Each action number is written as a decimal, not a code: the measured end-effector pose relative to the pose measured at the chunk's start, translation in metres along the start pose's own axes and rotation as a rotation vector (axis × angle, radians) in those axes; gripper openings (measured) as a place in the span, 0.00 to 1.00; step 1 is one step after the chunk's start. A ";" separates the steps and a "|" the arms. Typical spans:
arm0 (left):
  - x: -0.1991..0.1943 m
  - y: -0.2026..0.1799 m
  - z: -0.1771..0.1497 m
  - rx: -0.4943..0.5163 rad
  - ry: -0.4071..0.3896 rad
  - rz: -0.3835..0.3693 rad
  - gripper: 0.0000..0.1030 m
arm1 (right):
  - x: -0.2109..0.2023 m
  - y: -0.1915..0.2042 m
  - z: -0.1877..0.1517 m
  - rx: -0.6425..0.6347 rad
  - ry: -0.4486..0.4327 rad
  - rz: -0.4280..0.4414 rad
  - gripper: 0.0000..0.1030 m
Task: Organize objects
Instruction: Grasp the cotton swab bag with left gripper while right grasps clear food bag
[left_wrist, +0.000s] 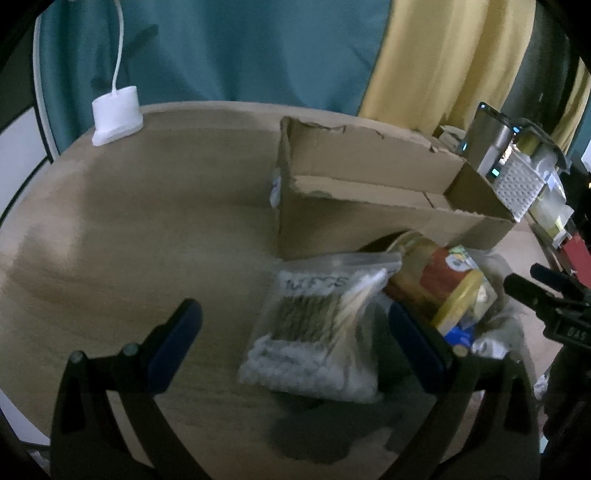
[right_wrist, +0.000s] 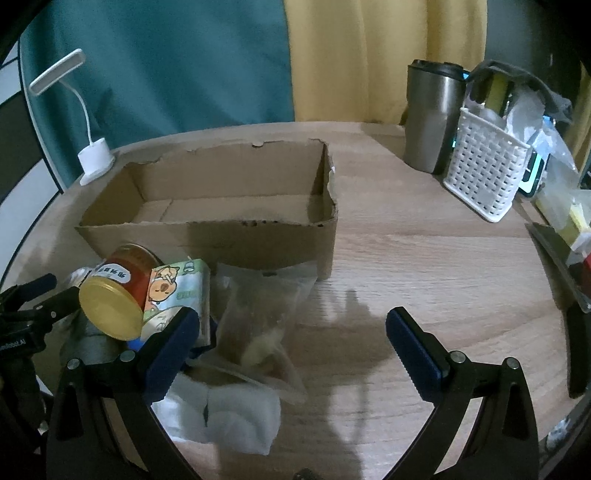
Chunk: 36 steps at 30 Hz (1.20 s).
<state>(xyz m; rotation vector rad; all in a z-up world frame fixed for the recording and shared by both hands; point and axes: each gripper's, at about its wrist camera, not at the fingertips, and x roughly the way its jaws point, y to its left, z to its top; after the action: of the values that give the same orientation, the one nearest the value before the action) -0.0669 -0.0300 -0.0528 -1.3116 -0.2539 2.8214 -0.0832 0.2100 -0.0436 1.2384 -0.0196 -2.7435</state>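
On the round wooden table (right_wrist: 424, 258) a heap of small things lies just in front of an empty cardboard box (right_wrist: 229, 206), which looks like the place meant for them. Nearest the left gripper (left_wrist: 295, 350) is a clear zip bag (left_wrist: 317, 332) of cotton swabs, lying flat between the spread jaws, which hold nothing; its long axis runs away from the camera, the sealed zip end pointing toward the box. It should be light, soft and slippery, so a pinch across its narrow middle, catching the bundle of sticks inside rather than loose film alone, seems safest. Beside it a jar (right_wrist: 118, 291) with a gold lid lies tipped on its side on the pile, lid toward the right wrist camera and base toward the box; being glass by the look of it, it is likely heavy, hard, prone to roll and breakable, best clamped across its body. Touching it is a printed packet (right_wrist: 177, 288), then a second clear pouch (right_wrist: 262, 317) and a folded white cloth (right_wrist: 229, 417), all likely limp and light. The right gripper (right_wrist: 291, 347) also hangs open and empty over the pouch and bare wood. A steel mug (right_wrist: 432, 118) and white basket (right_wrist: 487, 173) stand well apart to the right.
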 end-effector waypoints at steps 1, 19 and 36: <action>0.001 0.001 0.001 -0.002 0.004 -0.001 0.99 | 0.002 0.000 0.000 0.001 0.004 0.001 1.00; 0.016 0.009 0.003 -0.036 0.060 -0.128 0.62 | 0.023 0.005 0.002 0.009 0.077 0.047 0.70; -0.011 -0.003 0.013 -0.006 0.000 -0.110 0.54 | 0.008 0.009 0.006 0.000 0.040 0.059 0.47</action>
<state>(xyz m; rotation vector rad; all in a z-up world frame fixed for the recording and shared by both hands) -0.0695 -0.0294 -0.0356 -1.2580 -0.3235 2.7319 -0.0919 0.2002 -0.0452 1.2708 -0.0507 -2.6682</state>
